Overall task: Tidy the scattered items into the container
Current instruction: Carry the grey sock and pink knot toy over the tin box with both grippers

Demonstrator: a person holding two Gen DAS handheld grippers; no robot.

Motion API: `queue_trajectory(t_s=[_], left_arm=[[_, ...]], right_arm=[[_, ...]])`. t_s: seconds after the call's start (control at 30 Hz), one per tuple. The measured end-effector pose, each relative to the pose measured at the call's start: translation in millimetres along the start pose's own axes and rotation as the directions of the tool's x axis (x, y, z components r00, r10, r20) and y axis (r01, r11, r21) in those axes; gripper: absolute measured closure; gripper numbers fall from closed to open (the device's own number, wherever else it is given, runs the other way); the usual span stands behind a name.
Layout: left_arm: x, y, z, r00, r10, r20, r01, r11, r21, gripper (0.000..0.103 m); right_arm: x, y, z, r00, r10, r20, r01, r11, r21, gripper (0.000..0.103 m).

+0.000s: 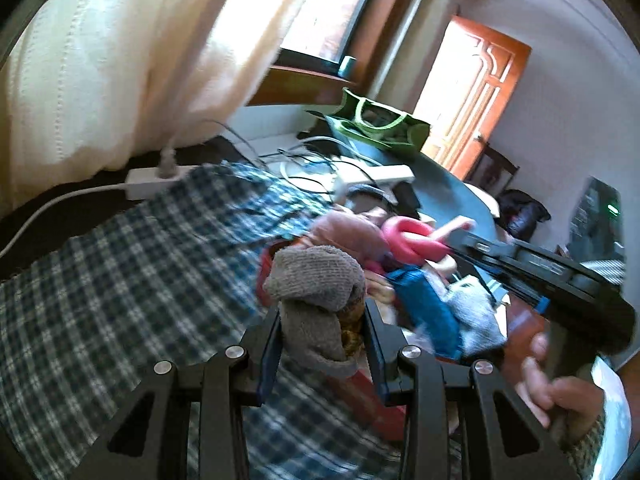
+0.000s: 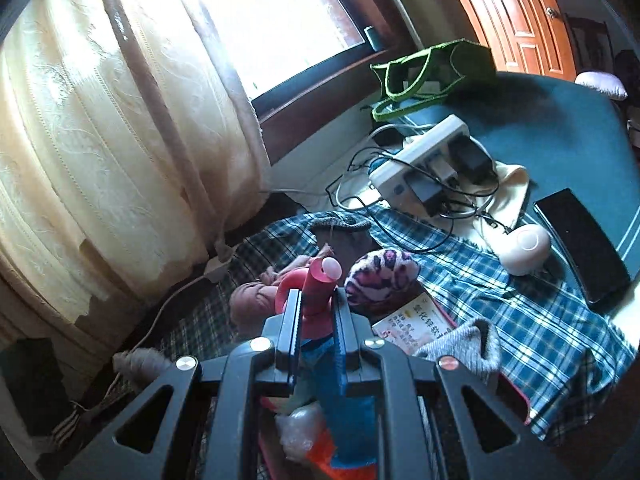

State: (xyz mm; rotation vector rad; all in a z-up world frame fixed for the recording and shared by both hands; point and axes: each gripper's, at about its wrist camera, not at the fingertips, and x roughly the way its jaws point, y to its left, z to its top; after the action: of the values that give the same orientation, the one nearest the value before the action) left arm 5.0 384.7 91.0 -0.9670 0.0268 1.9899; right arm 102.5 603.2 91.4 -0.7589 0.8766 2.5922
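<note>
My left gripper (image 1: pixel 322 320) is shut on a grey sock (image 1: pixel 316 280) and holds it over the red container (image 1: pixel 360 392), which is full of clothes and small items. My right gripper (image 2: pixel 318 300) is shut on a pink looped toy (image 2: pixel 318 280); the toy also shows in the left wrist view (image 1: pixel 408 240), held above the container's far side. In the right wrist view the container's red rim (image 2: pixel 516 400) lies below the gripper, with a grey sock (image 2: pixel 464 344), a blue cloth (image 2: pixel 340 400) and a printed packet (image 2: pixel 412 320) in it. A pink leopard-print sock (image 2: pixel 380 276) lies beside the toy.
A plaid cloth (image 1: pixel 120 280) covers the bed. A white power strip (image 2: pixel 420 160) with chargers and cables, a white round device (image 2: pixel 524 248), a black phone (image 2: pixel 584 240) and a green felt bag (image 2: pixel 432 72) lie beyond. A curtain (image 2: pixel 100 120) hangs at the left.
</note>
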Motion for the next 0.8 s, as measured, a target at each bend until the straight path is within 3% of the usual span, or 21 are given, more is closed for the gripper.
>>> queue_trajectory(t_s=[0.23, 0.5, 0.8], left_arm=[[14, -32, -16, 0.996, -0.064, -0.058, 0.068, 0.996, 0.058, 0.065], [30, -60, -33, 0.982, -0.136, -0.133, 0.149, 0.984, 0.095, 0.065], [50, -78, -49, 0.973, -0.142, -0.180, 0.166, 0.978, 0.128, 0.065]], right_arm=[[25, -19, 5, 0.997, -0.016, -0.075, 0.019, 0.999, 0.032, 0.087], [28, -20, -2, 0.994, -0.034, -0.103, 0.036, 0.999, 0.012, 0.087], [6, -11, -5, 0.995, -0.023, -0.095, 0.019, 0.999, -0.045, 0.086]])
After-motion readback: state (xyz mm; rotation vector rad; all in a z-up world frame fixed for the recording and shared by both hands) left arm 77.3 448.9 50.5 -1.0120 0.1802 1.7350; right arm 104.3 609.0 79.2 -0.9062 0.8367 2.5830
